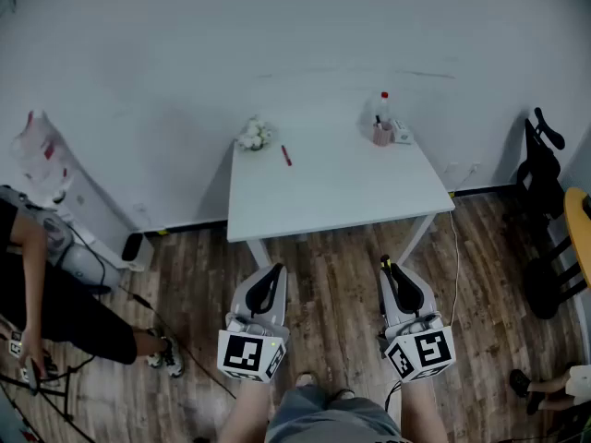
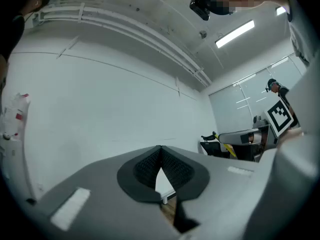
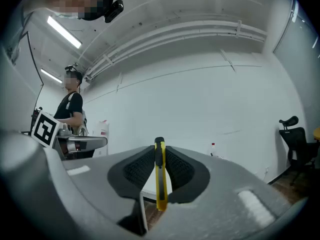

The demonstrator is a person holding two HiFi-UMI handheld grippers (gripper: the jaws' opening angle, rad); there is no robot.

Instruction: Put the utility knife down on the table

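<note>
Beyond white table [image 1: 342,192], right claw [image 1: 390,268] grips utility knife [image 3: 160,181].

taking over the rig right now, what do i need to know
Left gripper: shut, nothing in it.
Right gripper: shut on the yellow utility knife, clamped between the jaws.
White table: ahead; both grippers are short of its near edge, over the wood floor.
Done: knife is in the grip.
Left: carry it over the table, lower it onto a bare spot, open the jaws.
</note>
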